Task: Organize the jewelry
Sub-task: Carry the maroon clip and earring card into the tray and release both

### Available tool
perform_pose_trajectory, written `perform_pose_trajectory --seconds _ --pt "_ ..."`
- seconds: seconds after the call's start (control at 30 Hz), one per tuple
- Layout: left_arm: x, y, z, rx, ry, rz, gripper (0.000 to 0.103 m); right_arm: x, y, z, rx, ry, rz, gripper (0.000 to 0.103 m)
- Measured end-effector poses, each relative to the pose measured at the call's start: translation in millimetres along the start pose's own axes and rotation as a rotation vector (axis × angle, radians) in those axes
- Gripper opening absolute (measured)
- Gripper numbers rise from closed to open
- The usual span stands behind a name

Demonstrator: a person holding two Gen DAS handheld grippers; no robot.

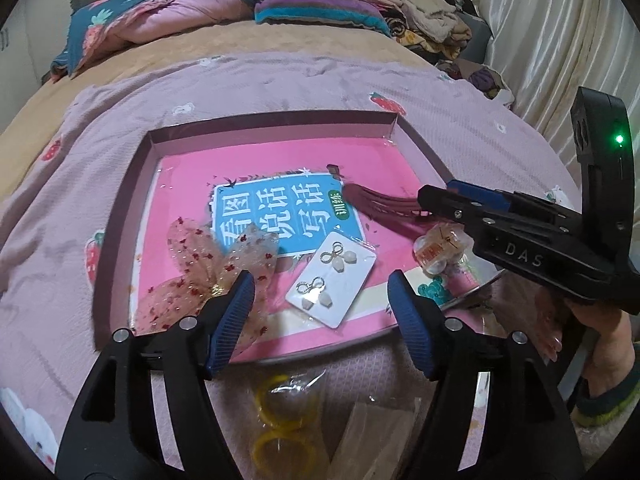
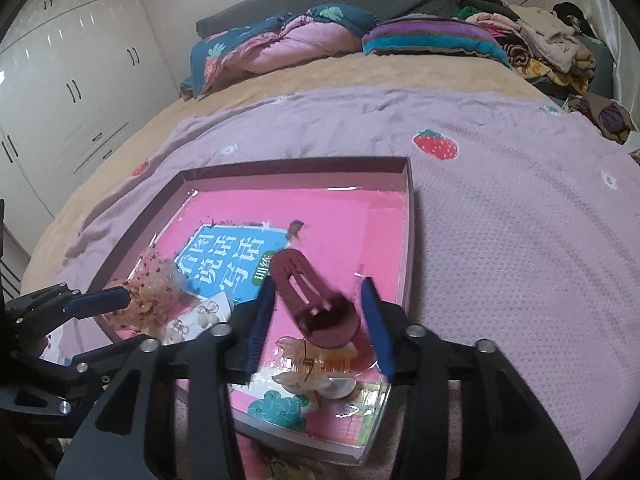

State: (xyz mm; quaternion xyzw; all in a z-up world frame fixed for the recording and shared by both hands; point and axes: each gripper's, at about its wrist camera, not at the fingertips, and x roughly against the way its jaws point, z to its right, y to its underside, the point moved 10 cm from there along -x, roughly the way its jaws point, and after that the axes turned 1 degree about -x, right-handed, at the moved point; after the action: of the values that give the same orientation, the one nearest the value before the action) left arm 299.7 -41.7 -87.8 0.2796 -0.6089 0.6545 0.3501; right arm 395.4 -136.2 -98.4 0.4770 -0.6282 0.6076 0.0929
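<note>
A shallow box (image 1: 264,130) with a pink book as its floor lies on the bed; it also shows in the right wrist view (image 2: 406,216). In it lie a sheer bow hair clip (image 1: 208,264), a white earring card (image 1: 334,282), a maroon hair clip (image 2: 310,296) and a translucent claw clip (image 2: 316,364). My left gripper (image 1: 322,300) is open above the box's near edge, between the bow and the card. My right gripper (image 2: 318,304) is open, its fingers on either side of the maroon clip, not touching it.
A bag with yellow rings (image 1: 280,412) and a clear packet (image 1: 376,432) lie on the purple strawberry blanket (image 2: 500,240) in front of the box. Folded quilts (image 2: 288,40) and piled clothes (image 2: 540,40) lie at the far end of the bed. White wardrobes (image 2: 72,80) stand left.
</note>
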Motion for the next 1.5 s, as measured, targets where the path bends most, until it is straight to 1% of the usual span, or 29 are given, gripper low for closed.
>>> perform_pose_trajectory --seconds 0.03,0.1,0.17,0.2,0.27,0.3,0.37,0.4,0.43,0.47,0.7,0.9,1.23,1.5 --pt "1 -1 -1 0.002 -0.001 0.002 0.064 3 -1 1 0.000 0.003 0.009 0.055" --pt "7 -2 -3 0.008 -0.005 0.011 0.067 8 -4 2 -0.003 0.005 0.022 0.058" --pt "10 -4 -4 0.014 -0.008 0.015 0.069 13 -5 5 -0.010 0.012 0.033 0.069" --pt "13 -4 -6 0.020 -0.009 0.020 0.072 18 -6 6 -0.017 0.019 0.044 0.071" --pt "19 -5 -7 0.029 -0.012 0.030 0.077 25 -8 9 -0.024 0.021 0.062 0.080" --pt "23 -6 -9 0.035 -0.015 0.037 0.080 30 -10 10 -0.027 0.024 0.073 0.082" --pt "29 -6 -12 0.048 -0.021 0.047 0.084 39 -13 11 -0.031 0.032 0.100 0.086" --pt "31 -7 -13 0.054 -0.024 0.048 0.089 46 -15 12 -0.030 0.036 0.115 0.087" --pt "33 -7 -15 0.063 -0.029 0.049 0.092 51 -16 12 -0.028 0.039 0.128 0.089" --pt "37 -6 -16 0.073 -0.034 0.053 0.093 56 -18 12 -0.027 0.042 0.140 0.091" --pt "61 -8 -22 0.111 -0.032 0.092 0.093 85 -22 10 -0.010 0.063 0.207 0.094" --pt "81 -10 -23 0.118 -0.034 0.120 0.093 106 -22 6 -0.003 0.067 0.241 0.095" --pt "115 -10 -25 0.125 -0.025 0.174 0.093 147 -19 -16 0.000 0.048 0.293 0.097" --pt "131 -4 -29 0.135 -0.009 0.199 0.093 174 -10 -34 0.043 0.083 0.324 0.098"
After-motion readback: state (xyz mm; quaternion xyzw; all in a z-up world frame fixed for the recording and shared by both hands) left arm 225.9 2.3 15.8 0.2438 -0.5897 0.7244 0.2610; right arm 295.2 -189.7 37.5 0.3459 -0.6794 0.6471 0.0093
